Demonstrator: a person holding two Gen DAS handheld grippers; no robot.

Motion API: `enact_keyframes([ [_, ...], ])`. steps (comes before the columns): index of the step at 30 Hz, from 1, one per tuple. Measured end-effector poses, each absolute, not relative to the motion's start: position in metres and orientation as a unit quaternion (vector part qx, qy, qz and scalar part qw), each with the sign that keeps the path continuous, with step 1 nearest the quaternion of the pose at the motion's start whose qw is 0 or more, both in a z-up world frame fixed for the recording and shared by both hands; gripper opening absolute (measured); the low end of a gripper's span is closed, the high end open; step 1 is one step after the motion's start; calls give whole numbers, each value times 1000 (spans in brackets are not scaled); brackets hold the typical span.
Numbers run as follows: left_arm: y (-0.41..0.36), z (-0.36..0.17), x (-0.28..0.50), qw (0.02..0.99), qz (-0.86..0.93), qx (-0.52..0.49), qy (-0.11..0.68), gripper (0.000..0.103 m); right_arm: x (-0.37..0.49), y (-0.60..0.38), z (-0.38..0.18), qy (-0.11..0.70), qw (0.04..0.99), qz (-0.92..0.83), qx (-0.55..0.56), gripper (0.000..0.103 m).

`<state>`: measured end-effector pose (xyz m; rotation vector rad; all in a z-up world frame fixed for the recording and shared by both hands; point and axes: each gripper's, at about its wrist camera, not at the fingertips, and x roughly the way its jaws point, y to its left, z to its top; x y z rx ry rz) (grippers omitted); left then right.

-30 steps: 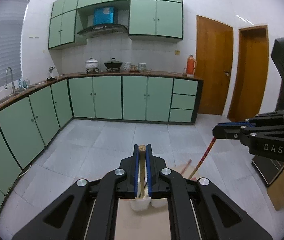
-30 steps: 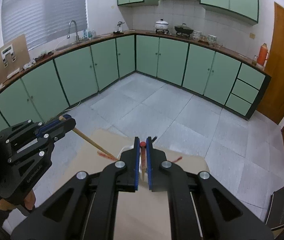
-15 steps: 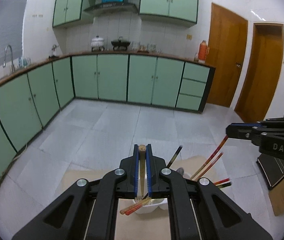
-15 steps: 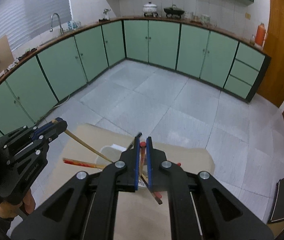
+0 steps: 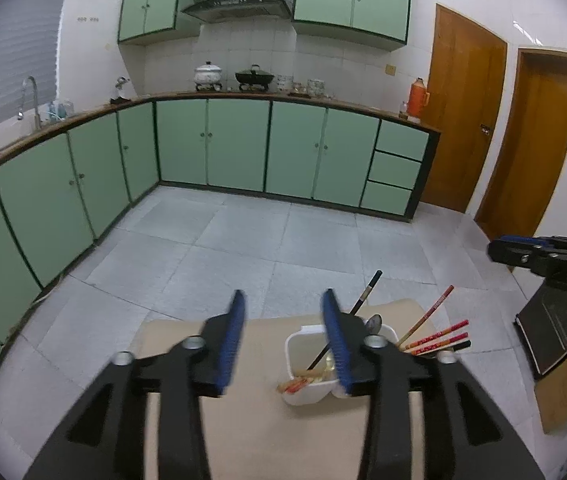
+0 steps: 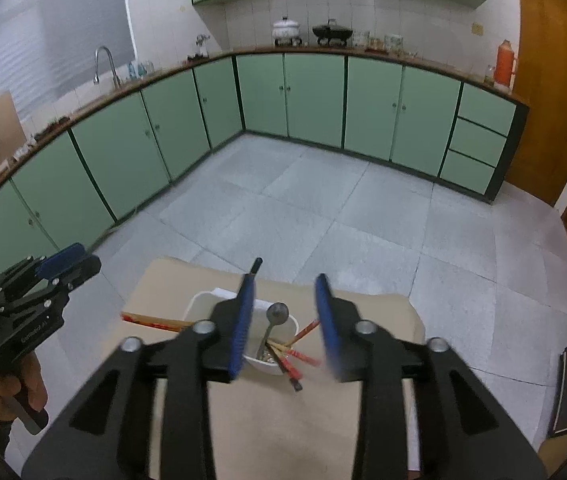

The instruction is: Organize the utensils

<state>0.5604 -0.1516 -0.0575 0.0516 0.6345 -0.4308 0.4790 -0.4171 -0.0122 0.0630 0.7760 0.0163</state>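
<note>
Green cabinets [image 5: 235, 144] line two walls of a tiled kitchen, with two wooden doors [image 5: 463, 120] at the right; a tan board [image 5: 267, 432] fills the near foreground and carries a white tub [image 5: 303, 360]. Chopsticks lie loosely in the tub: a black one [image 5: 365, 292] leans up and away, red patterned ones [image 5: 437, 338] fan out over the right rim, and more red ends [image 5: 295, 385] poke over the near rim; a metal spoon [image 6: 276, 314] stands among them, bowl upward. Left gripper [image 5: 283, 340] hovers over the board with its blue-padded jaws spread wide and nothing between them, the right jaw in front of the tub; right gripper [image 6: 285, 320] is likewise spread wide and empty, its jaws framing the tub. Each gripper shows at the edge of the other's view.
</note>
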Motion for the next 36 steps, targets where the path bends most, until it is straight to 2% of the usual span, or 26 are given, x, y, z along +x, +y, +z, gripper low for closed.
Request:
enact_keyframes([
  [1, -149, -55, 556, 928, -207, 26, 310, 57, 471, -417, -9, 372, 928, 9, 32, 45],
  [3, -141, -49, 544, 927, -205, 24, 313, 67, 454, -415, -3, 360, 933, 11, 31, 60],
  [4, -137, -48, 535, 927, -203, 26, 315, 70, 439, -412, -1, 351, 936, 10, 28, 64],
  [6, -129, -44, 518, 928, -203, 32, 311, 77, 418, -409, 1, 340, 940, 7, 24, 81],
  [9, -113, -39, 484, 935, -190, 48, 296, 88, 376, -405, 1, 309, 951, 3, 23, 90],
  [12, -96, -38, 447, 939, -189, 44, 283, 97, 322, -394, -9, 276, 961, -8, 2, 93],
  [22, -54, -62, 329, 943, -185, 38, 276, 97, 183, -354, -59, 242, 970, -27, -5, 96],
  [36, -33, -82, 218, 949, -155, 28, 272, 97, 96, -313, -92, 243, 970, -26, 6, 97],
])
